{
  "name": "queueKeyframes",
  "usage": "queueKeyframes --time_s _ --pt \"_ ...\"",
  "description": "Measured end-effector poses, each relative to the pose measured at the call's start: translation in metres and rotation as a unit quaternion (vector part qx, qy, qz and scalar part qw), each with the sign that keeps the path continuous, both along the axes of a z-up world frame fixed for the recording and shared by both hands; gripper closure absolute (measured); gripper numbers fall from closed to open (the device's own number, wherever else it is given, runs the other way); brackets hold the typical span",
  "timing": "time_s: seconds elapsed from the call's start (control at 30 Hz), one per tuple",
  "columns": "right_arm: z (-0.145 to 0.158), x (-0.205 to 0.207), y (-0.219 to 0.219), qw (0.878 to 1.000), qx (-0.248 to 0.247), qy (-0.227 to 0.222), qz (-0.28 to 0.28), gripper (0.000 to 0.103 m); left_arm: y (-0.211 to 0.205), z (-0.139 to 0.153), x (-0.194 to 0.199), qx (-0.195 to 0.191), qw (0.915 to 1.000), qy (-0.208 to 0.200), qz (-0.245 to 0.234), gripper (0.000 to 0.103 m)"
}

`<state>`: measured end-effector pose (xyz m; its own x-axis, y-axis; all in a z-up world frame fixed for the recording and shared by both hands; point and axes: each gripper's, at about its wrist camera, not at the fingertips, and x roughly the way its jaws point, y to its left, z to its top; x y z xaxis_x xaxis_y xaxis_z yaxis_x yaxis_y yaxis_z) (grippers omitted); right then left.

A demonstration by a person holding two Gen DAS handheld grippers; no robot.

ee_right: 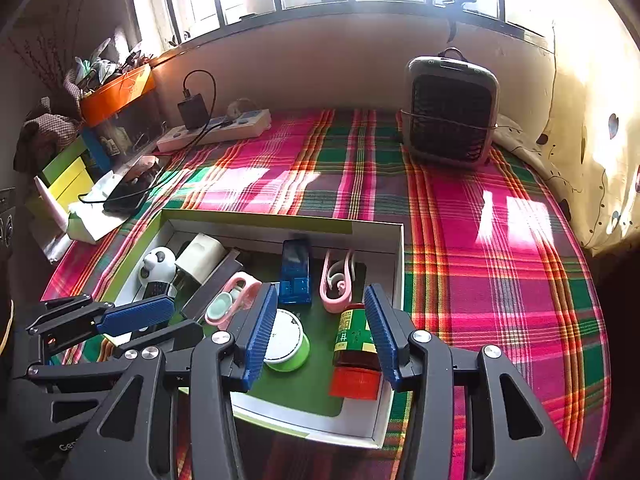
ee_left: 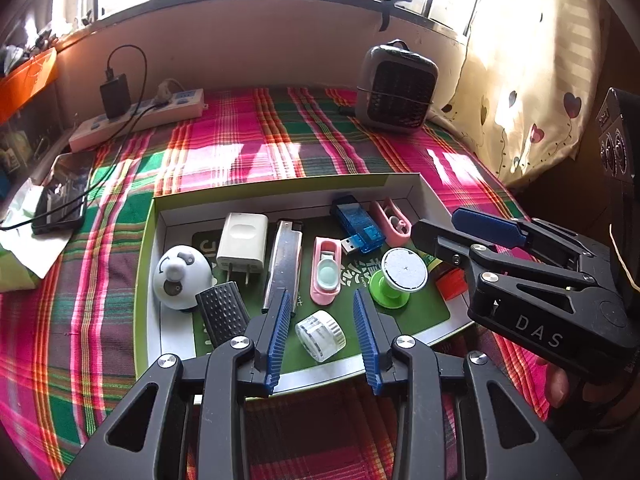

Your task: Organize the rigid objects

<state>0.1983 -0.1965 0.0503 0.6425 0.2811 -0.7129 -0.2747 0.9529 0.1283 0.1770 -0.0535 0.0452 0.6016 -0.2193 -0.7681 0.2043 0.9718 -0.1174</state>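
A shallow white and green box (ee_left: 280,192) (ee_right: 396,248) on the plaid cloth holds several small objects: a panda toy (ee_left: 182,276), a white charger (ee_left: 242,242), a lighter (ee_left: 282,264), pink clips (ee_left: 326,272), a blue USB device (ee_left: 356,224), a green suction holder (ee_left: 396,276) and a clear jar (ee_left: 320,335). My left gripper (ee_left: 322,338) is open, its blue pads on either side of the clear jar. My right gripper (ee_right: 320,332) is open above a brown bottle with a red cap (ee_right: 356,352). The right gripper also shows in the left wrist view (ee_left: 460,228).
A small grey heater (ee_right: 450,114) stands at the back right. A white power strip (ee_right: 216,128) with a black adapter lies at the back left, with a phone (ee_left: 60,200) on paper. A patterned curtain (ee_left: 532,60) hangs at right. An orange box (ee_right: 116,94) sits far left.
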Motion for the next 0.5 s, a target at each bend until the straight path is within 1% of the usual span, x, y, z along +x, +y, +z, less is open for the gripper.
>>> queueKeyframes --time_s 0.23,0.37,0.43,0.47,0.5 --pt "0.006 -0.025 -0.002 1.000 0.003 -0.009 -0.006 0.056 0.003 0.008 -0.025 0.023 0.9994 -0.018 0.021 0.071" --pt "0.010 -0.044 -0.005 1.000 0.007 -0.016 -0.007 0.055 0.010 0.009 -0.042 0.018 0.9989 -0.020 0.038 0.071" --pt "0.010 -0.052 -0.005 1.000 0.004 -0.015 -0.010 0.055 0.010 0.008 -0.050 0.038 0.9977 -0.027 0.050 0.071" --pt "0.009 -0.055 -0.005 1.000 0.001 -0.013 -0.012 0.055 0.010 0.007 -0.054 0.041 0.9975 -0.029 0.049 0.071" --pt "0.008 -0.059 -0.005 1.000 -0.002 -0.012 -0.013 0.055 0.012 0.006 -0.057 0.036 0.9979 -0.025 0.048 0.071"
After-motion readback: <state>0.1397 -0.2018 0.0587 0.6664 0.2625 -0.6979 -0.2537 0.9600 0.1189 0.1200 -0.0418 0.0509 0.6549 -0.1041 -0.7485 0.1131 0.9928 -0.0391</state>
